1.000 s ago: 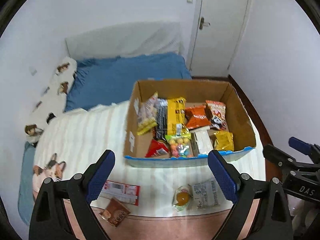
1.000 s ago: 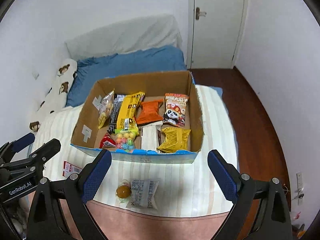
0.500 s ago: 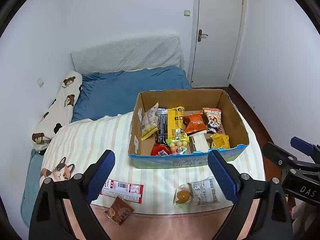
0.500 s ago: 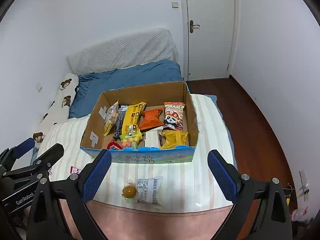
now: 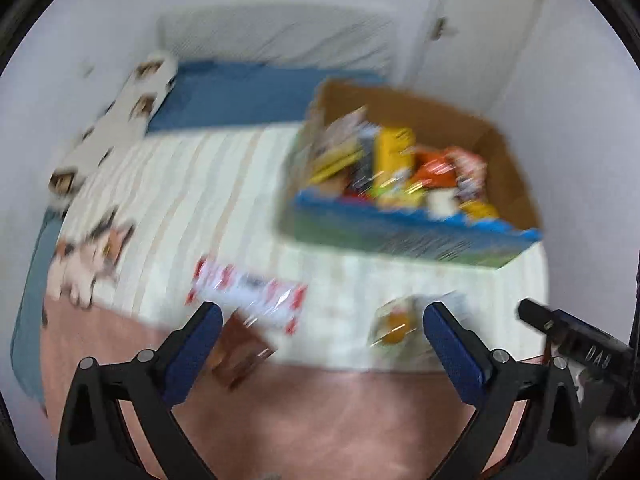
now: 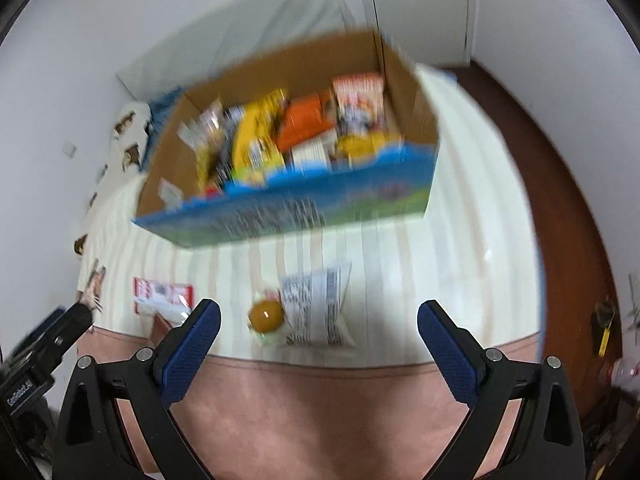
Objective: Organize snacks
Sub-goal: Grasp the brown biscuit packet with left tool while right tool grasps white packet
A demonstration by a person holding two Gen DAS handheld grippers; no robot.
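A cardboard box [image 5: 508, 168] [image 6: 408, 80] with a blue printed front stands on the striped bed and holds several snack packs. Loose on the blanket lie a red-and-white packet [image 5: 248, 294] [image 6: 162, 294], a small brown packet [image 5: 240, 354], and a clear pack with an orange ball [image 5: 394, 320] [image 6: 267, 314] beside a white printed bag [image 6: 318, 306]. My left gripper [image 5: 322, 344] hangs above the brown and red-and-white packets, its jaws opening wide with nothing between them. My right gripper [image 6: 318, 342] is open above the orange-ball pack and white bag, touching neither. Both views are blurred.
A blue pillow [image 5: 236, 96] and a bear-print cushion [image 5: 132, 108] lie at the head of the bed. A pink blanket edge [image 5: 320, 408] runs along the near side. Dark wooden floor [image 6: 560, 184] and a white door [image 6: 420, 4] are to the right.
Both grippers have dropped toward the bed, so the loose snacks look larger and nearer. The views have tilted and blurred. The left jaws stand a little wider.
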